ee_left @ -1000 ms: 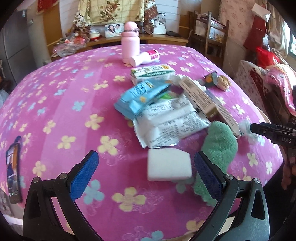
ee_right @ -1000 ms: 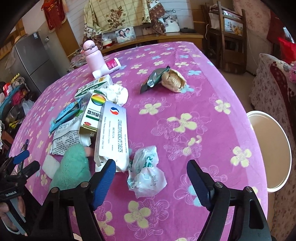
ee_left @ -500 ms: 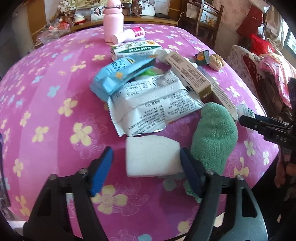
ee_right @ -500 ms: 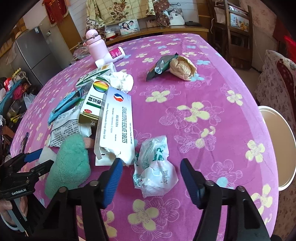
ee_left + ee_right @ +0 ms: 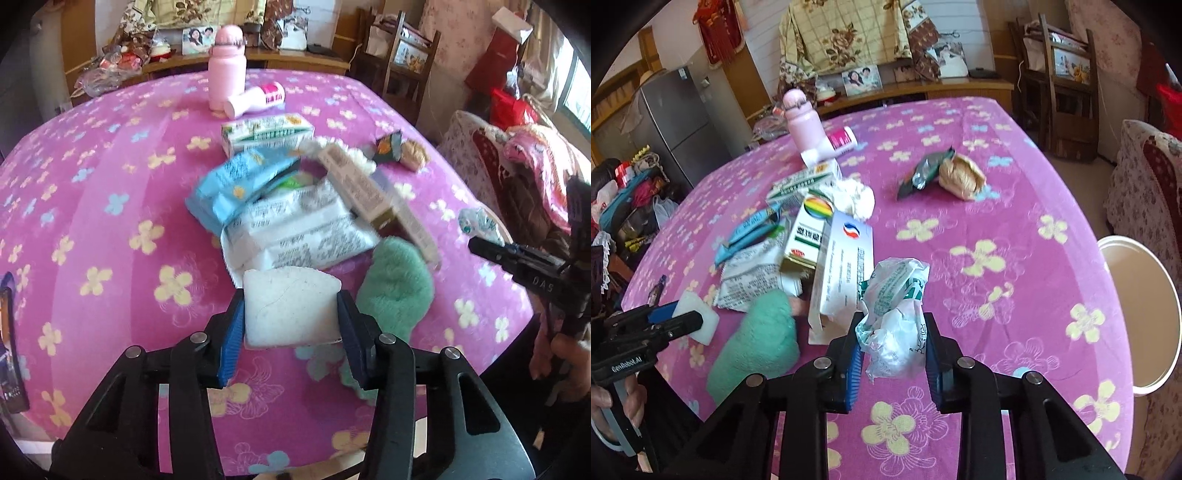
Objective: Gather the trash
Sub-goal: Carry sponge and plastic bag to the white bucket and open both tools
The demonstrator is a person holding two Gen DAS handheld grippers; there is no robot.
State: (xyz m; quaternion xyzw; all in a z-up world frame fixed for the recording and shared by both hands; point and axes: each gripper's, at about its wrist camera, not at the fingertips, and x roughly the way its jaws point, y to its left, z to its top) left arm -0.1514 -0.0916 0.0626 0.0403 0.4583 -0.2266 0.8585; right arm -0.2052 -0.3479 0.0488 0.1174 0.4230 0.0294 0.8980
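While the left gripper (image 5: pixel 290 325) jaws pinch the white sponge (image 5: pixel 290 304), the right gripper (image 5: pixel 892 360) jaws squeeze the crumpled plastic wrapper (image 5: pixel 895 314), both sitting dead centre between them.

- We see a sponge (image 5: pixel 291 306) at the table's (image 5: pixel 110 236) near edge, a towel (image 5: pixel 397 288) just to its right.
- Behind both lies a heap of wrappers (image 5: pixel 295 236) and boxes (image 5: pixel 846 273) (partly overlapping).
- A crumpled bag (image 5: pixel 895 325) sits right of the boxes.
- Farther back stands a bottle (image 5: pixel 226 70), a jar (image 5: pixel 256 100) lying beside it.
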